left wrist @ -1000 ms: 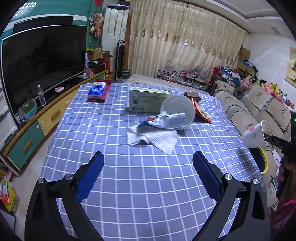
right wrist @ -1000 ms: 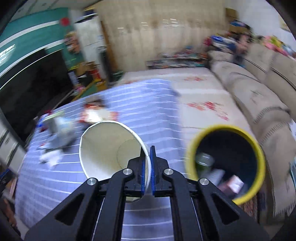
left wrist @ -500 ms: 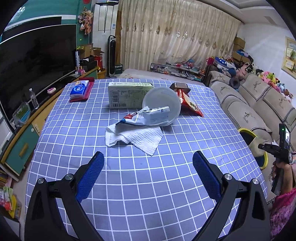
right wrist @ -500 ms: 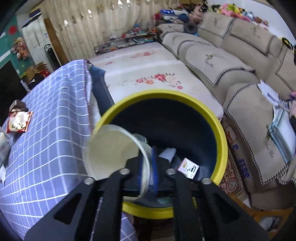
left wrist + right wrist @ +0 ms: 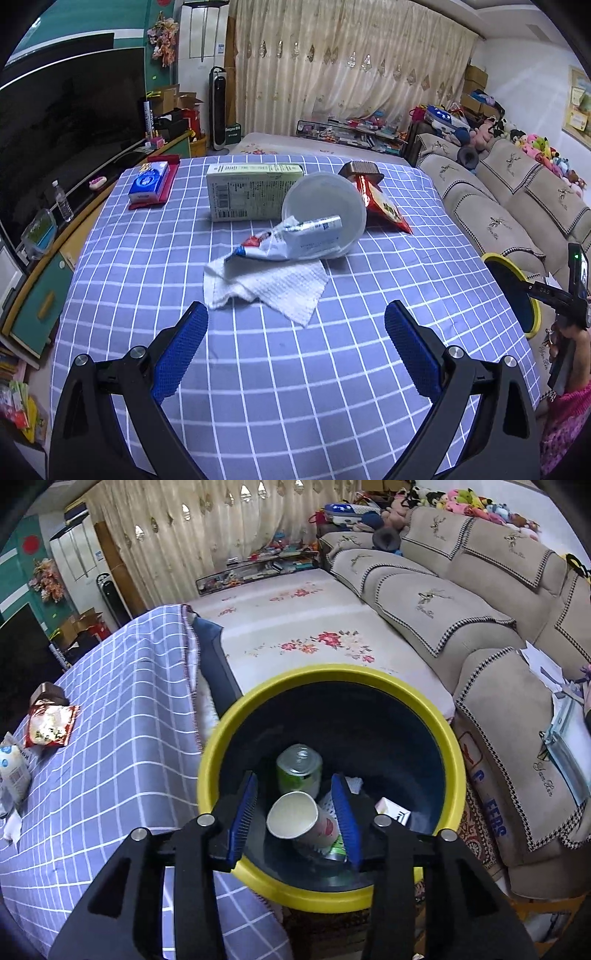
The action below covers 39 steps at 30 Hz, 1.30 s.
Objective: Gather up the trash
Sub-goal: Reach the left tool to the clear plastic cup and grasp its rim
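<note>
My right gripper [image 5: 295, 794] is open above a yellow-rimmed dark bin [image 5: 448, 746] beside the table. A white paper cup [image 5: 301, 821] lies inside the bin with a green can [image 5: 299, 770] and other scraps. My left gripper [image 5: 295, 321] is open and empty, low over the blue checked tablecloth [image 5: 295, 369]. Ahead of it lie a white paper towel [image 5: 269, 286], a crumpled wrapper [image 5: 291, 240], a clear plastic bowl [image 5: 332, 206] on its side, a green-white box [image 5: 251, 192] and a red snack bag [image 5: 384, 206]. The bin [image 5: 517, 291] and right gripper show at the right edge.
A blue tissue pack on a red tray [image 5: 151, 181] lies at the table's far left. A TV and cabinet [image 5: 55, 147] stand left of the table. A beige sofa [image 5: 480, 627] stands right of the bin. The snack bag [image 5: 50, 725] shows on the table in the right wrist view.
My right gripper carried the paper cup from over the table to the bin, opened and let it drop in. My left gripper stayed open and drifted slightly.
</note>
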{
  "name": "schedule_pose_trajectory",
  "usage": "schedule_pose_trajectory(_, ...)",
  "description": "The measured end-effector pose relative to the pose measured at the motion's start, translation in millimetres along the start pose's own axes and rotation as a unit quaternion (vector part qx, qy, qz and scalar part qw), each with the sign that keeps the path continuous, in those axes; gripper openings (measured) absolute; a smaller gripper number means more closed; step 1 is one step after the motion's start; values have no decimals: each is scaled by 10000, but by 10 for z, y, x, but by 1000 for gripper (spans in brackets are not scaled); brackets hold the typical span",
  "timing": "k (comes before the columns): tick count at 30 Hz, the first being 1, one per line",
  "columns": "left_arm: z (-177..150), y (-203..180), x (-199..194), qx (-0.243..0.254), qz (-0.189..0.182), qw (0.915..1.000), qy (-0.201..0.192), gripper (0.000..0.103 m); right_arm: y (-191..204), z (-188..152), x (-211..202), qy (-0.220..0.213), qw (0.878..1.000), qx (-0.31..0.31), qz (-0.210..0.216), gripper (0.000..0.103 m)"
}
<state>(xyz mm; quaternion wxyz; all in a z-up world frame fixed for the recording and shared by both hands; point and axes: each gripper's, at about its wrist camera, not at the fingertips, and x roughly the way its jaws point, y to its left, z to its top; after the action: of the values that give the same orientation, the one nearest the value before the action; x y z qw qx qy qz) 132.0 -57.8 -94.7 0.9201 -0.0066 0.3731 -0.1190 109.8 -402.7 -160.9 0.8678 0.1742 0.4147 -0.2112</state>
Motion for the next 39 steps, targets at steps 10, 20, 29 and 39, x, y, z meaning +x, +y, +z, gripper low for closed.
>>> schedule_pose_trajectory(10,565,6,257,258,25,9992,-308,95,128,-21,-91,-76,9998,-146,89,40)
schedule_pose_trajectory(20,915,28,795,479,-255,9985,107,70,160,-56,-43,-6,9997,-187,127,40)
schedule_pose_trajectory(29,1029,37,1309,574,-364,9958,620,55,219,-54,1,38,9996,-245,165,40)
schedule_pose_trajectory(39,1143,-49,1592,767,-428,9923,876,40,200,-59,49,104,9995,-235,172,41)
